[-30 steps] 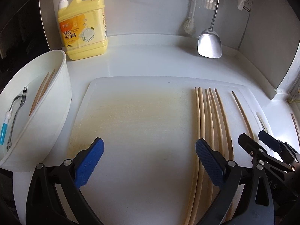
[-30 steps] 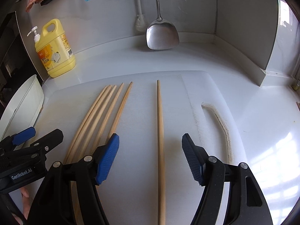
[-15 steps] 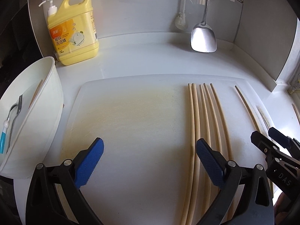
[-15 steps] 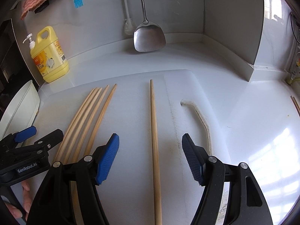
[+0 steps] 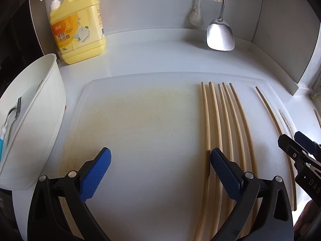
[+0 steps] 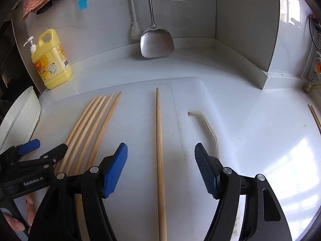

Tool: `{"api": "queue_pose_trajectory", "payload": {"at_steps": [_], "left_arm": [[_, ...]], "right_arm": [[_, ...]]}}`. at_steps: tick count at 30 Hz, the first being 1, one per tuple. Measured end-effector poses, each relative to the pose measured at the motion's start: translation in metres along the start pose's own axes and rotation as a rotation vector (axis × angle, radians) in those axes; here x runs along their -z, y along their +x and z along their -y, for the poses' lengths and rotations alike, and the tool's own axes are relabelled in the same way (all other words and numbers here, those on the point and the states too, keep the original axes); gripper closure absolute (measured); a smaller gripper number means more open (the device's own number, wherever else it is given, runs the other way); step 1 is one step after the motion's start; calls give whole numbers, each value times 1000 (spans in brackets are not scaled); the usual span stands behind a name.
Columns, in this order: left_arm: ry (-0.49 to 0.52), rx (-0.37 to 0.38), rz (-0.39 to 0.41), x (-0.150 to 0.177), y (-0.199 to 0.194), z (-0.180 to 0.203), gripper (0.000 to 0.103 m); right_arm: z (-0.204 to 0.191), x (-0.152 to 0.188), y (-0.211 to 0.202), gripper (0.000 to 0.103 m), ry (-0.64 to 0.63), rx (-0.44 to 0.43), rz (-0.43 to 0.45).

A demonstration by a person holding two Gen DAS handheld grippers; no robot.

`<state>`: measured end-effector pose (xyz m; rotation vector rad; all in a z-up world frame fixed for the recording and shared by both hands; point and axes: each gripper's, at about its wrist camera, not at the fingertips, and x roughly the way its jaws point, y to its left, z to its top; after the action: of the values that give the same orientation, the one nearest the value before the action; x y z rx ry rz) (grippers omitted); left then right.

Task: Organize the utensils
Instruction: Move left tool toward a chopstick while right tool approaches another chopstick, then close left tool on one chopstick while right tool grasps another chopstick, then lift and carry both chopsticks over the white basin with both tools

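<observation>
— What's on the board [image 5: 140, 130]?
— Five chopsticks [image 5: 224, 124] side by side on its right half, a single chopstick [image 6: 159, 150] apart to their right, near the edge.
— And left of the board?
— A tub [image 5: 40, 124], with a fork [image 5: 13, 112] inside.
— Behind?
— A bottle [image 5: 77, 24] stands on the counter [image 5: 150, 56] at the back left; a spatula [image 5: 220, 34] hangs at the back right, a brush [image 5: 195, 18] just left of it.
</observation>
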<state>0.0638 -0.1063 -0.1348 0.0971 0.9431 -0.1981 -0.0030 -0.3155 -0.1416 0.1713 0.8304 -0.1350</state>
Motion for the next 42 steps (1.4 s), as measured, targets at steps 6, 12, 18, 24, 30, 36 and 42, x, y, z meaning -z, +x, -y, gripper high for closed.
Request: {"api": "queue_pose_trajectory", "payload": {"at_steps": [6, 12, 18, 24, 30, 36, 42], "left_arm": [[-25, -19, -1, -5, 9, -2, 5], [-9, -7, 26, -2, 4, 0, 25], [0, -2, 44, 1, -3, 4, 47], [26, 9, 61, 4, -8, 10, 84], [6, 43, 51, 3, -9, 9, 96], [-31, 68, 35, 3, -12, 1, 96], [-47, 74, 48, 0, -29, -1, 96]], "right_arm": [[-6, 2, 7, 39, -44, 40, -18], [-7, 4, 5, 66, -76, 60, 6], [-19, 10, 2, 88, -165, 72, 26], [-26, 14, 1, 96, -210, 70, 32], [-22, 12, 1, 97, -175, 33, 24], [-20, 13, -4, 97, -130, -20, 27], [-24, 6, -14, 97, -113, -59, 39]]}}
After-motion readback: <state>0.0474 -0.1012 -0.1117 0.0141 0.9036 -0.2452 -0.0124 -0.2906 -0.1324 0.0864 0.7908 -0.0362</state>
